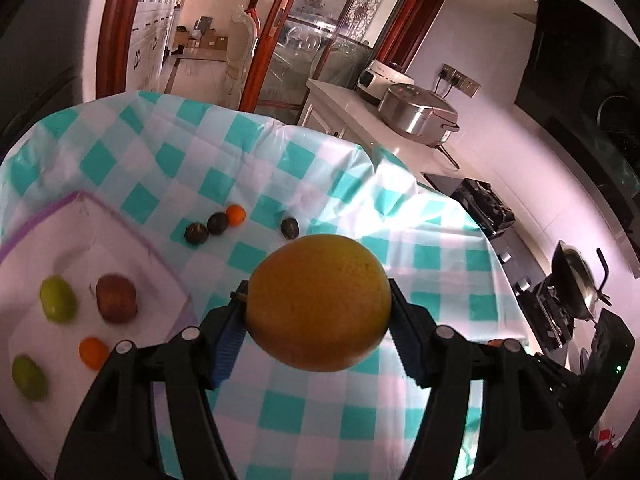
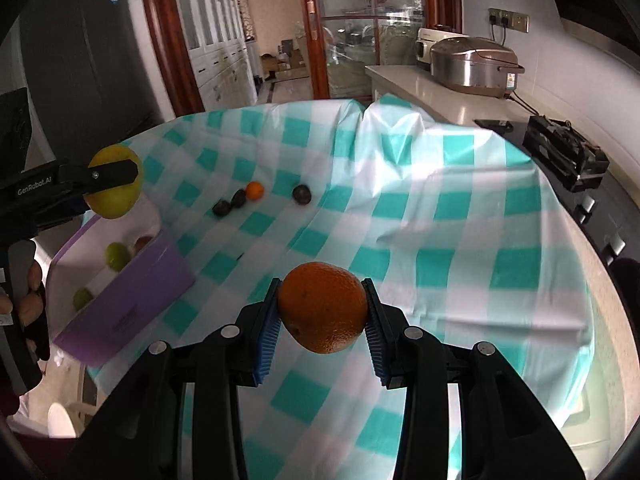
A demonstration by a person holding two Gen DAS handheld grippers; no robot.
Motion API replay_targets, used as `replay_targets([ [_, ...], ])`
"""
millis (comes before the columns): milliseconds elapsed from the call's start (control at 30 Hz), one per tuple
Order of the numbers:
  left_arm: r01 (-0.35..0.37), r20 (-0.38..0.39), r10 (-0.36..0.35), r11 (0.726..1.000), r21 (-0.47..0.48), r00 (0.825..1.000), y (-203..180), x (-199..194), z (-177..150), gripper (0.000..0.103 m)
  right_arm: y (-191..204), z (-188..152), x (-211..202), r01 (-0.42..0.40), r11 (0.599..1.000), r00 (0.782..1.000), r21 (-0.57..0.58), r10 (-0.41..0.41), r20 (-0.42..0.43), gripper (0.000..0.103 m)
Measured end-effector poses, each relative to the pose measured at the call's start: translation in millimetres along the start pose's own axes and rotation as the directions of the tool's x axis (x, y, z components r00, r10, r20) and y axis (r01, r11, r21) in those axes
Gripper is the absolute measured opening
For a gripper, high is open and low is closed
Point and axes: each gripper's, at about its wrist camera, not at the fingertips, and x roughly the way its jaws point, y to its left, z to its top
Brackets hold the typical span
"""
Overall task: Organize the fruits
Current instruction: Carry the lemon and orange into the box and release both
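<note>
Two fruits up in the air above the checked tablecloth, both bound, we judge, for the purple box.

The thin, creased cloth drapes the table; the smooth-walled box already holds small green, brown and orange fruits. Our left gripper clamps the big yellow-orange fruit across its widest part: heavy, waxy, likely to slip. Our right gripper pinches the orange, pebbled, firm, easier to hold. Four small fruits lie loose on the cloth.
</note>
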Motion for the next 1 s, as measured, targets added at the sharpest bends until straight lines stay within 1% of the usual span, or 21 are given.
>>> replay_targets([
  [67, 0.003, 0.007, -0.003, 1.0, 0.001, 1.0, -1.1, -10.1, -11.1, 0.065, 3.7, -7.8, -7.0, -0.003, 1.0, 1.0, -0.023, 0.003, 0.002, 0.039],
  [200, 0.023, 0.031, -0.023, 1.0, -0.009, 0.999, 0.6, -31.5, -30.9, 0.065, 4.4, -6.4, -21.6, -0.008, 1.0, 0.999, -0.03, 0.009, 0.035, 0.039],
  [333, 0.031, 0.063, -0.029, 0.999, -0.034, 0.998, 12.1, -47.1, -38.6, 0.065, 7.2, 3.4, -29.6, -0.012, 0.999, 0.998, -0.047, 0.015, 0.065, 0.039],
  [433, 0.027, 0.084, -0.022, 0.998, -0.062, 0.996, 22.7, -57.7, -41.4, 0.065, 16.1, 5.2, -27.7, -0.028, 0.997, 0.998, -0.066, 0.032, 0.059, 0.039],
  [567, 0.001, 0.104, 0.01, 0.995, -0.102, 0.995, 43.7, -79.1, -53.2, 0.065, 50.1, -0.2, -14.6, -0.077, 0.989, 0.997, -0.13, 0.079, 0.014, 0.039],
  [667, -0.027, 0.097, 0.041, 0.991, -0.134, 0.994, 63.4, -91.4, -65.9, 0.065, 82.3, -9.0, -2.8, -0.122, 0.973, 0.993, -0.194, 0.12, -0.024, 0.039],
  [867, -0.085, 0.051, 0.098, 0.975, -0.204, 0.994, 117.9, -101.4, -85.8, 0.065, 138.8, -24.1, 18.9, -0.194, 0.933, 0.98, -0.304, 0.171, -0.101, 0.039],
  [1000, -0.114, 0.017, 0.121, 0.964, -0.242, 0.992, 163.5, -100.6, -90.5, 0.065, 169.9, -19.3, 38.2, -0.222, 0.918, 0.973, -0.329, 0.186, -0.138, 0.039],
])
